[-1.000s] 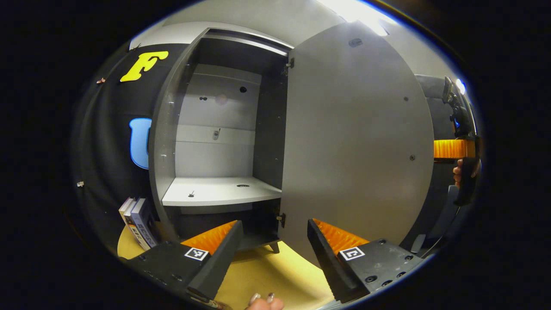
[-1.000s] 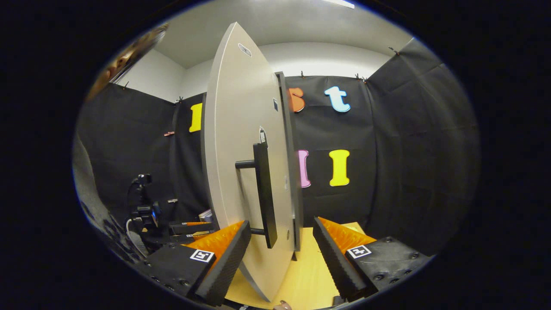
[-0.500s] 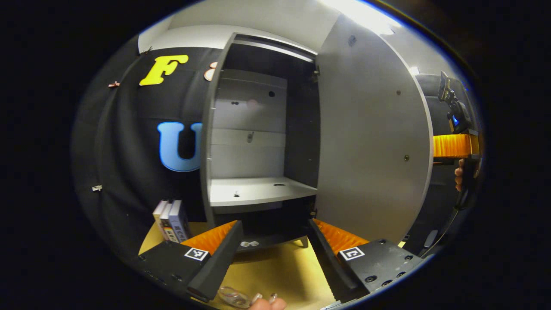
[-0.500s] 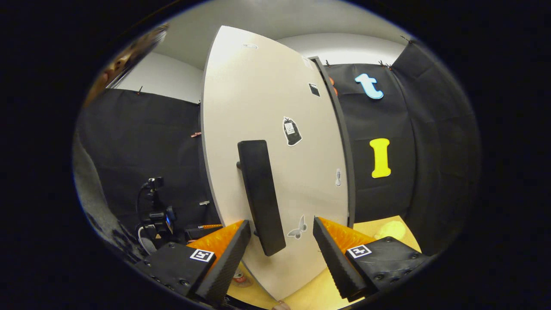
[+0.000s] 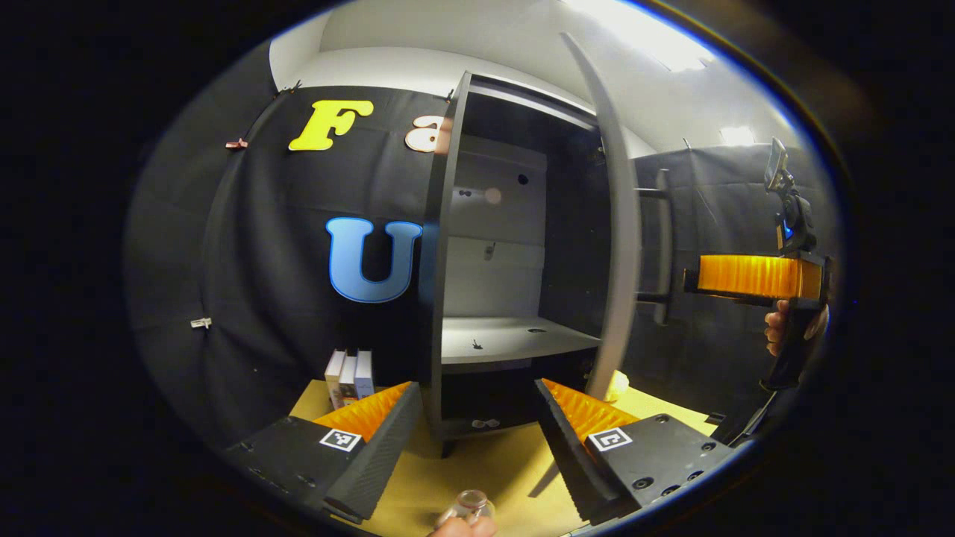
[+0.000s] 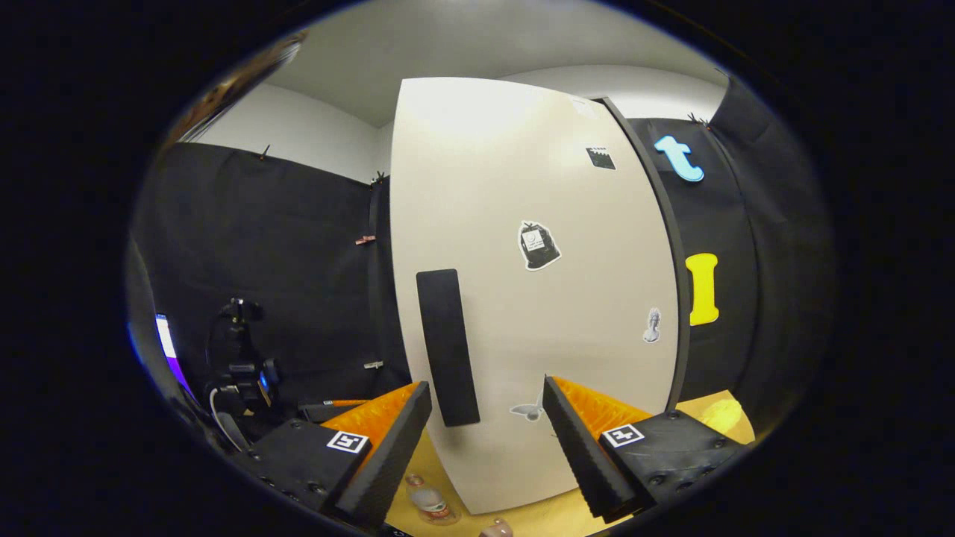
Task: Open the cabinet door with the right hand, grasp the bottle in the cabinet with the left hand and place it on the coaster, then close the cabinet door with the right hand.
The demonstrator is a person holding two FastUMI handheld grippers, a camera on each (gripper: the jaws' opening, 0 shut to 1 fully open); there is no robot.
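The grey cabinet (image 5: 435, 261) stands with its door (image 5: 616, 246) swung half way, edge-on in the left gripper view. In the right gripper view the door's pale front (image 6: 552, 313) faces me, with the black bar handle (image 6: 446, 347) just ahead of my open right gripper (image 6: 485, 447). That gripper (image 5: 697, 277) also appears at the far right, level with the handle (image 5: 661, 246) and a little apart from it. My left gripper (image 5: 474, 447) is open, back from the cabinet. The clear bottle (image 5: 467, 507) (image 6: 428, 503) stands on the table below both grippers.
Several books (image 5: 348, 373) stand left of the cabinet on the yellow wooden table (image 5: 485, 466). A pale yellow lump (image 6: 721, 415) lies on the table right of the door. A camera stand with cables (image 6: 240, 373) is at the left. Fingertips (image 5: 462, 526) touch the bottle's side.
The door has swung from wide open towards the cabinet, with the right gripper following its handle. The left gripper has drawn back and turned, bringing the bottle into view below it.
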